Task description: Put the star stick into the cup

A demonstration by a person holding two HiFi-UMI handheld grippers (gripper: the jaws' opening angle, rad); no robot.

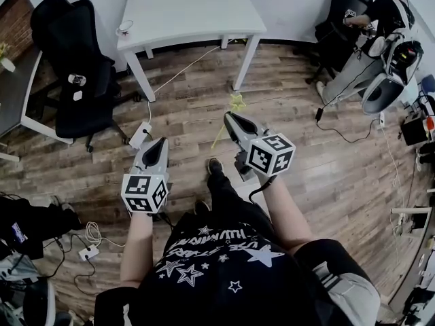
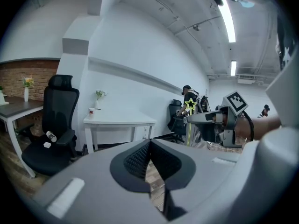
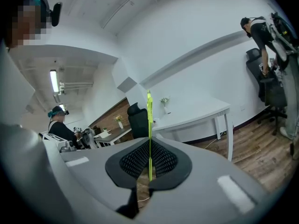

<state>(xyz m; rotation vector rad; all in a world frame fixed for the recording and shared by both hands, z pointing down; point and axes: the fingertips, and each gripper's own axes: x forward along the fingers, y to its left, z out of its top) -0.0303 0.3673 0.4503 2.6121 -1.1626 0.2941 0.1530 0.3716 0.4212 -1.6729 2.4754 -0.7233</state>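
Observation:
The star stick [image 1: 234, 104] is a thin yellow-green rod with a star outline at its top. My right gripper [image 1: 230, 118] is shut on its rod above the wooden floor. In the right gripper view the stick [image 3: 149, 120] stands upright between the pads, with the gripper [image 3: 149, 161] shut on it. The left gripper view shows the star [image 2: 190, 104] and my right gripper [image 2: 200, 118] off to the right. A small cup [image 2: 91, 111] stands on the white table [image 2: 119, 122], far ahead. My left gripper [image 1: 156, 147] is shut and holds nothing; it is seen up close [image 2: 150, 146].
The white table [image 1: 197, 15] stands ahead with a small flower vase [image 2: 98, 97] on it. A black office chair [image 1: 81, 80] is at the left beside a dark desk [image 1: 13, 94]. Cables and a power strip [image 1: 140, 134] lie on the floor. Another person [image 1: 380, 19] sits at the far right.

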